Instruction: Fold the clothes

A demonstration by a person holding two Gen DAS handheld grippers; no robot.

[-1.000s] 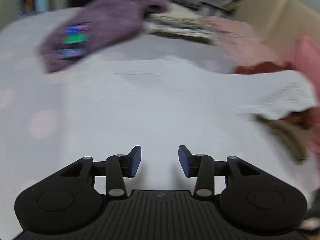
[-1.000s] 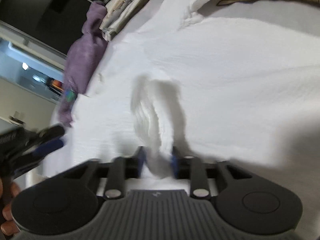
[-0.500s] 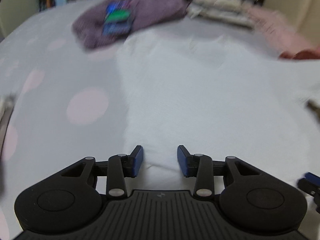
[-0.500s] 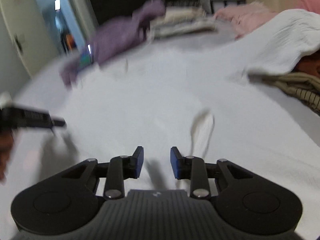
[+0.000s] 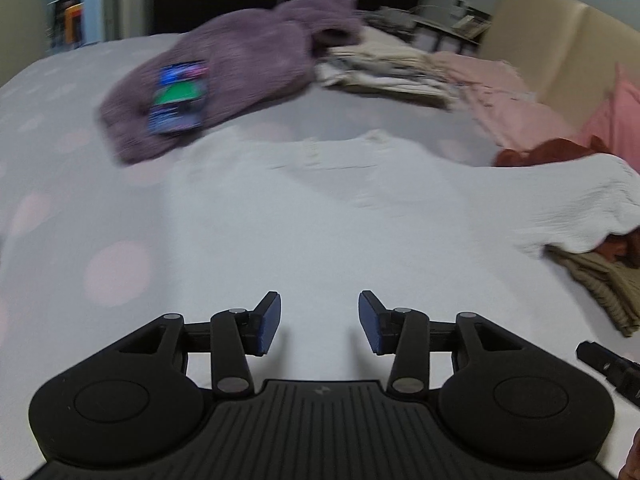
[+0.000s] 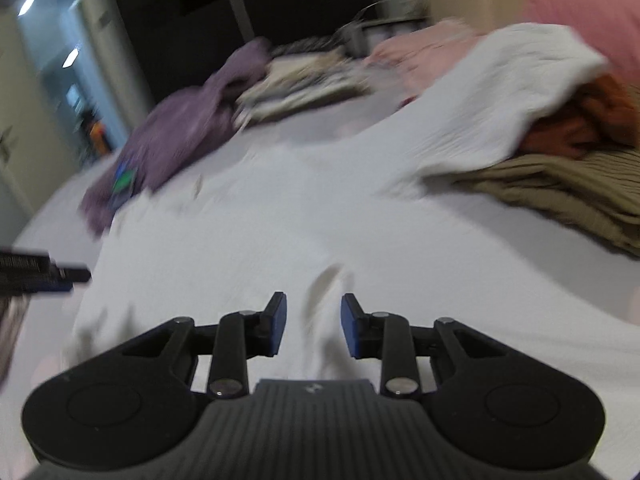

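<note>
White crinkled garment (image 5: 328, 216) spread flat across the polka-dot bed sheet (image 5: 72, 184), far right sleeve draped over a tan knitted pile (image 6: 568, 192), purple fleece top (image 5: 240, 76) laid far left, left gripper (image 5: 319, 322) and right gripper (image 6: 313, 325) both parted over the near hem, nothing gripped.

Spread garment (image 5: 320, 216) in front, sweater (image 5: 240, 80) behind-left, apparently folded stack (image 5: 384, 68) behind, pile (image 6: 568, 168) right
</note>
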